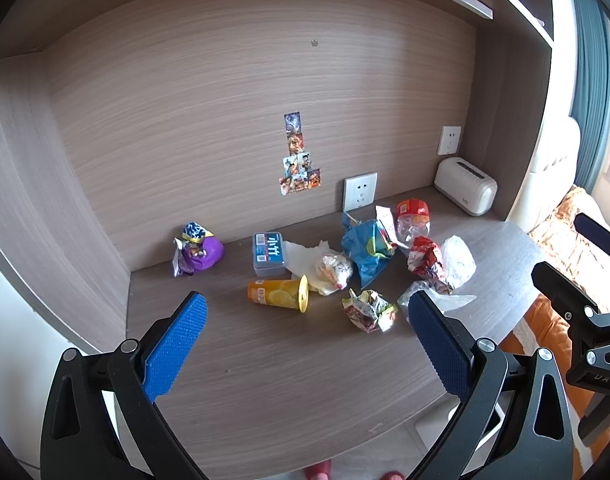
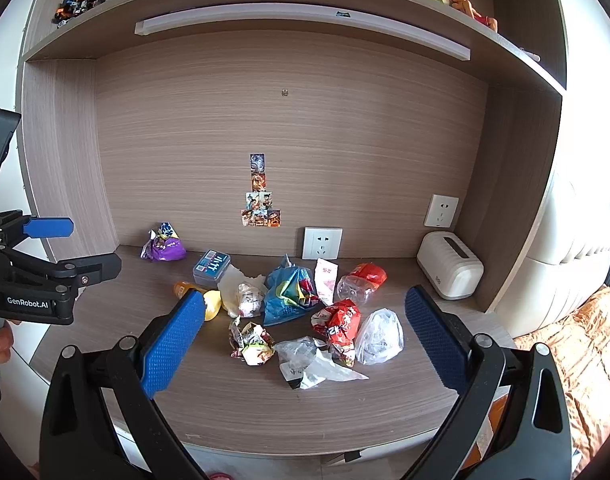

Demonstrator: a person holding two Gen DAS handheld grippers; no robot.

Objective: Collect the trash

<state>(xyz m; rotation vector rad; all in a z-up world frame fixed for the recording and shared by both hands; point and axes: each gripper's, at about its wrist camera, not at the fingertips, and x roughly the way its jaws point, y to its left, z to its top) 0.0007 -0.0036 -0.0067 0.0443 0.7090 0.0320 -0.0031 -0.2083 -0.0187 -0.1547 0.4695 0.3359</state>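
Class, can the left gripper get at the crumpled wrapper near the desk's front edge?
Probably yes: the left gripper is open, and only bare desk lies between it and the crumpled wrapper.

Desk (image 2: 233, 404) layout, right wrist view, clock centred on the litter: the torn bag (image 2: 287, 292) lies at centre, with the lidded box (image 2: 211, 267) at ten o'clock, the tipped cup (image 2: 199, 298) at nine, and the knotted pouch (image 2: 164, 244) apart beyond it at the back wall (image 2: 289, 128). A crumpled wrapper (image 2: 252, 342) lies at seven, a flat film sheet (image 2: 313, 362) at six, a crushed packet (image 2: 339, 324) and a bunched bag (image 2: 379, 336) at five, and a squashed bottle (image 2: 361, 282) at three. The toaster (image 2: 451, 264) stands well apart at three, before one wall socket (image 2: 441, 211); a second socket (image 2: 322, 243) and the stickers (image 2: 260, 196) sit on the wall at twelve.
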